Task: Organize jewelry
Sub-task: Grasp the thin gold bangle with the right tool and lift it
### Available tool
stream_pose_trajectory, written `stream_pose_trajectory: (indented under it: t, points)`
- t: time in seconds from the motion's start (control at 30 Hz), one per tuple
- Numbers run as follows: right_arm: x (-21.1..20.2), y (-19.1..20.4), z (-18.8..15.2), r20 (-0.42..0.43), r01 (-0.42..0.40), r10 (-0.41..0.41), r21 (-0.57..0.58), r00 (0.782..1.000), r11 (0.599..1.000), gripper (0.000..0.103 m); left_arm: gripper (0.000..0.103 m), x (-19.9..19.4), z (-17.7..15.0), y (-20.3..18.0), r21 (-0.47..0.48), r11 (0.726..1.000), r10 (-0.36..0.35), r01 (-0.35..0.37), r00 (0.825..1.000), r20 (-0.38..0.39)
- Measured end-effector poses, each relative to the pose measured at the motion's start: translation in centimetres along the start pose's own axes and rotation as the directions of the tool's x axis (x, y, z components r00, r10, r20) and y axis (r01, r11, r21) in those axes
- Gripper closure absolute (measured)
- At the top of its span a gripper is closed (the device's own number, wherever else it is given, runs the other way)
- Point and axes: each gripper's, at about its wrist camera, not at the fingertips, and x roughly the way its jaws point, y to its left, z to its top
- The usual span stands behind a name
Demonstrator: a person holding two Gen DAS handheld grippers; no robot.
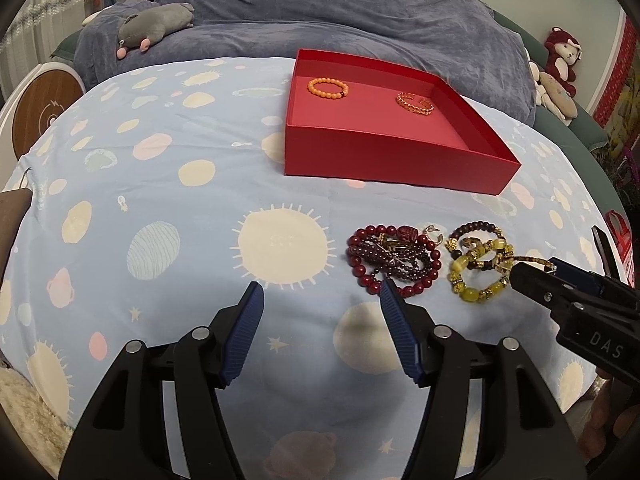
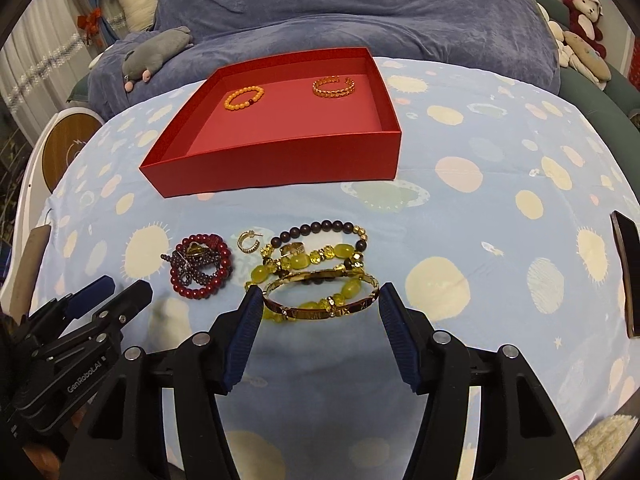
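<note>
A red box (image 1: 384, 156) (image 2: 280, 160) stands on the patterned sheet and holds an orange bead bracelet (image 1: 327, 89) (image 2: 244, 98) and a gold chain bangle (image 1: 415, 103) (image 2: 333, 87). In front lie a pile of dark red bead bracelets (image 1: 394, 260) (image 2: 200, 266) and a pile of yellow bead bracelets (image 1: 478, 268) (image 2: 316, 260) with a gold bangle (image 2: 320, 300), a gold hoop earring (image 2: 248, 242) and a gold ring (image 2: 291, 249). My left gripper (image 1: 322, 300) is open and empty, just left of the red pile. My right gripper (image 2: 318, 304) is open, its fingers either side of the gold bangle.
The sheet (image 1: 160, 184) covers a round surface. Behind it is a blue blanket (image 1: 320, 12) with a grey plush toy (image 1: 154, 26). Plush toys (image 1: 560, 64) sit at the far right. A dark flat object (image 2: 628, 272) lies at the right edge.
</note>
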Motion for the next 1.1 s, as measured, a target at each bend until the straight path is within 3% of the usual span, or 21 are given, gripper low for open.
stream_pose_trajectory:
  t: [0.3,0.37,0.4,0.47,0.63,0.93,1.1]
  points:
    - [-0.3,-1.6,-3.1,-0.058,0.012,-0.012,-0.002,0.998,1.000,0.047,0.045,-0.2,0.0,-1.5,0.024,1.000,-0.016,0.016,1.000,-0.004]
    - [0.1,-1.9,-3.7,-0.081,0.008,-0.007,0.007,0.997,1.000,0.059,0.045,-0.2,-0.1,-1.9,0.032,0.999,-0.019,0.019,1.000,-0.006]
    - [0.4,-2.0,-3.8,-0.099,0.008,-0.007,0.007,0.995,1.000,0.070,0.045,-0.2,-0.2,-2.0,0.037,0.999,-0.020,0.020,1.000,-0.006]
    - [0.6,-2.0,-4.0,-0.101,0.000,0.001,0.014,0.995,1.000,0.070,0.045,-0.2,-0.3,-2.3,0.045,0.999,-0.022,0.022,1.000,-0.008]
    - [0.6,-1.5,-3.7,-0.083,0.030,-0.030,-0.008,0.996,1.000,0.033,0.045,-0.2,-0.5,-2.4,0.048,0.999,-0.023,0.024,1.000,-0.011]
    - [2.1,0.6,-3.3,-0.073,0.068,-0.075,-0.094,0.995,0.993,0.032,0.045,0.1,-0.5,-2.1,0.036,0.999,-0.023,0.024,1.000,-0.017]
    - [2.2,0.4,-2.9,-0.056,0.075,-0.080,-0.087,0.995,0.993,0.043,0.045,0.1,-0.5,-2.2,0.036,0.999,-0.028,0.028,0.999,-0.021]
